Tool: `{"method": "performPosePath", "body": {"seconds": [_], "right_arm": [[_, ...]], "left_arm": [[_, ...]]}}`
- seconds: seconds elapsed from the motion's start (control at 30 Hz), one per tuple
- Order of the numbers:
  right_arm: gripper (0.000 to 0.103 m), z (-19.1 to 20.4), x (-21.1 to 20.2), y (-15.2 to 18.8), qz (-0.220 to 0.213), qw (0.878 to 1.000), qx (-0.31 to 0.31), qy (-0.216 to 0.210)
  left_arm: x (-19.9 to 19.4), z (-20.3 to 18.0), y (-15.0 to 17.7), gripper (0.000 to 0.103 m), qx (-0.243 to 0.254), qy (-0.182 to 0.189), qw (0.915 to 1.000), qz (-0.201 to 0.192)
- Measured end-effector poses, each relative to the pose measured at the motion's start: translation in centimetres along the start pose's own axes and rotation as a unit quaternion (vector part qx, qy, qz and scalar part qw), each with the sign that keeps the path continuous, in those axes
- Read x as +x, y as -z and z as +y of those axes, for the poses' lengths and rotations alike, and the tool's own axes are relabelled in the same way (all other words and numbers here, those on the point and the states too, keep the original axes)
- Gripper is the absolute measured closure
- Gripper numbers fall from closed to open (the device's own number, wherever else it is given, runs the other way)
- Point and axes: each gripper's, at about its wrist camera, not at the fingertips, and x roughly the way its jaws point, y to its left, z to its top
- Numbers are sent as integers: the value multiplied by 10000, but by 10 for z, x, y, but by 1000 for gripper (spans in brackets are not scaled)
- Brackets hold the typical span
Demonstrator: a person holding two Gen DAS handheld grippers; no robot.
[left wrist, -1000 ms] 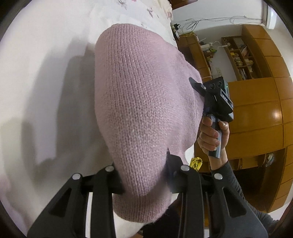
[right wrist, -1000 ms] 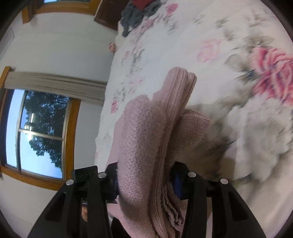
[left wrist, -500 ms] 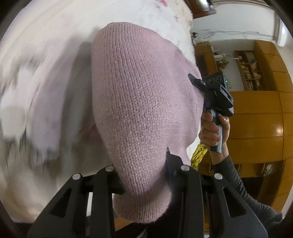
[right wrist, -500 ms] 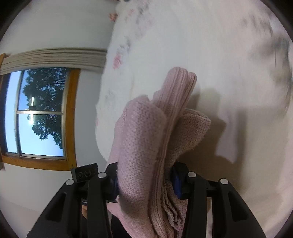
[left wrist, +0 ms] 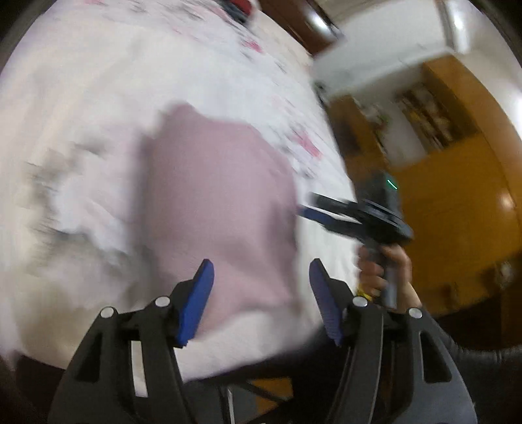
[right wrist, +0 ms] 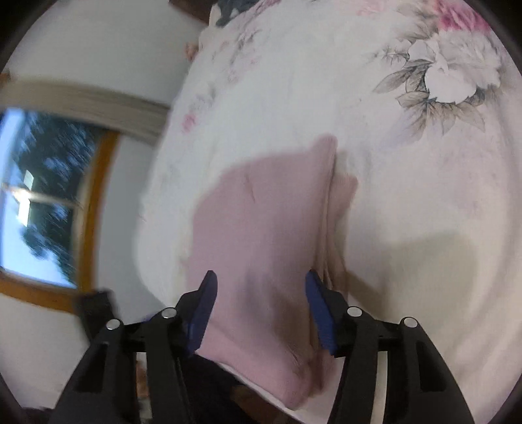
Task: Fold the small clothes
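Observation:
A folded pink knit sweater (left wrist: 222, 202) lies flat on the floral bedspread (left wrist: 98, 98) near the bed's front edge. My left gripper (left wrist: 261, 287) is open above its near end, blue pads apart, nothing between them. In the right wrist view the same sweater (right wrist: 261, 234) rests on the bedspread (right wrist: 407, 228), its stacked layers showing along the right side. My right gripper (right wrist: 261, 293) is open over its near part and holds nothing. The right gripper (left wrist: 355, 218) also shows in the left wrist view, held by a hand (left wrist: 381, 274) beside the sweater. Both views are blurred by motion.
Wooden cabinets and shelves (left wrist: 456, 163) stand beyond the bed on the right. A window with a wooden frame (right wrist: 49, 202) and a curtain is on the wall to the left. Dark and red clothes (left wrist: 238, 8) lie at the bed's far end.
Both grippers have let go of the sweater and opened. The sweater, held up before, now lies on the bed, and both grippers have pulled back from it.

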Motion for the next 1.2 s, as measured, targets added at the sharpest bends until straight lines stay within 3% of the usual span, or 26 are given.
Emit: {"method": "performPosePath", "body": {"seconds": [0.07,0.1,0.13,0.3,0.37,0.43,0.5,0.6,0.67,0.7,0.8,0.83,0.9,0.93,0.97,1.07,1.1,1.13,1.17,1.2], "right_arm": [[62,-1,17,9,149,9996,-40,240],[82,-1,23,10,237,9995,-29,223],[86,3,26,11,168,9992,-124,341],[88,28,18,3,-476,9960,-467,593],[86,8,42,-3,-275,9955,-306,851],[79,-2,49,-3,-81,9974,-179,696],[73,3,34,-7,-212,9983,-202,509],[54,3,10,-32,-704,9969,-52,358],[54,-1,19,-49,-648,9972,115,368],[55,-5,26,-57,-586,9975,204,333],[87,-4,44,-74,-529,9979,137,348],[88,3,44,-78,-688,9969,-103,372],[89,5,51,-70,-820,9945,-322,566],[89,-1,58,-70,-809,9930,-336,796],[89,-11,66,-73,-769,9927,-274,888],[81,-30,64,-79,-655,9954,-23,697],[78,-29,59,-78,-663,9956,-44,665],[72,-22,51,-76,-741,9945,-146,724],[72,-15,44,-74,-835,9932,-241,780],[72,-6,35,-69,-933,9918,-386,784]], "left_arm": [[28,6,8,53,-33,0,9995,329],[41,12,11,56,-97,-47,9988,480],[52,24,17,58,-190,-146,9979,599],[73,48,28,62,-499,-223,9961,691],[70,42,26,61,-560,-160,9952,780],[59,29,19,59,-545,239,9947,833],[37,9,2,56,-251,456,9968,613],[9,5,-54,49,-190,681,9975,35],[11,12,-86,50,-115,484,9987,-117],[16,18,-98,50,-141,426,9989,-104],[40,39,-128,51,-219,50,9997,68],[53,51,-136,54,-279,-292,9991,140],[63,71,-144,71,-526,-411,9976,194],[61,85,-144,89,-725,-387,9966,100],[58,96,-145,102,-893,-367,9953,65],[47,99,-138,101,-1025,-251,9944,-3],[43,92,-138,94,-942,-260,9952,-22],[34,84,-137,68,-791,-182,9966,-110],[28,72,-134,60,-679,-120,9974,-213],[20,64,-131,60,-565,-22,9979,-310]]}}
